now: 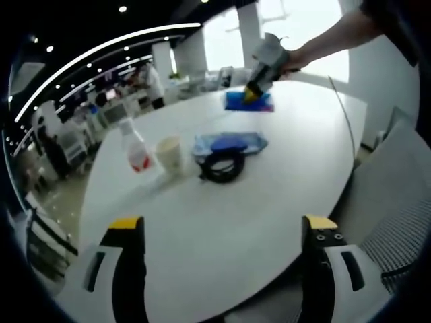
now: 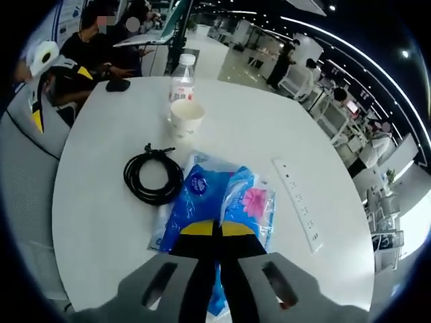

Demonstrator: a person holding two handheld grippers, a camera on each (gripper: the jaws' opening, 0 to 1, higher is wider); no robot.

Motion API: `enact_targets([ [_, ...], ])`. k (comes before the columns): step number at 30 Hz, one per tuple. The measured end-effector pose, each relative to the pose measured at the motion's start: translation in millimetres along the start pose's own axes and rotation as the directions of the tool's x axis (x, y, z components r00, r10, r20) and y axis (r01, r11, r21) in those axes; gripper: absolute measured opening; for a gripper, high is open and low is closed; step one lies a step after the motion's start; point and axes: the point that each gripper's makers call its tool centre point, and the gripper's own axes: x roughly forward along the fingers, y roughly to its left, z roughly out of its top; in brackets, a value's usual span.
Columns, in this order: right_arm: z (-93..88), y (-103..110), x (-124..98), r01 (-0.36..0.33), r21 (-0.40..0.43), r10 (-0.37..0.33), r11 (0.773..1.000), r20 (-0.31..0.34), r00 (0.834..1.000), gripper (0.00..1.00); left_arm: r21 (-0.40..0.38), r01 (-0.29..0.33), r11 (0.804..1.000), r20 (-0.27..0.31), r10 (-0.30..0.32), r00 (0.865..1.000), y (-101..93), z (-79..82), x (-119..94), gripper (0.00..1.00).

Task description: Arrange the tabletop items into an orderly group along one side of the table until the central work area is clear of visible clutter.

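Note:
My right gripper [image 2: 217, 230] is shut on a blue tissue packet with a pink patch [image 2: 248, 202], which the left gripper view shows at the table's far side [image 1: 249, 101] under the right gripper [image 1: 259, 84]. A second blue packet [image 2: 195, 195] [image 1: 229, 142] lies beside a coiled black cable [image 2: 153, 176] [image 1: 222, 167]. A paper cup [image 2: 186, 118] [image 1: 170, 153] stands next to a clear bottle with a red label [image 2: 181, 77] [image 1: 135, 145]. My left gripper [image 1: 223, 225] hangs open over the near table edge, with nothing between its jaws, and appears again [image 2: 40, 74] at the table's far rim.
The round white table [image 1: 269, 215] carries a white power strip [image 2: 300, 202] and a small black object [image 2: 118, 85]. A thin cord [image 1: 343, 114] runs along one edge. A grey chair [image 1: 397, 222] stands beside the table. People sit and stand in the office beyond.

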Motion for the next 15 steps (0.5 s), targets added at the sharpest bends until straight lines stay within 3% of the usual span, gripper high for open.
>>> enact_targets([
  [15,-32.3,-4.1,-8.4,0.002,-0.069,-0.006,0.998,-0.055,0.998,0.00,-0.004,0.006,1.000,-0.004,-0.006,1.000,-1.9,-0.7,-0.5,0.93],
])
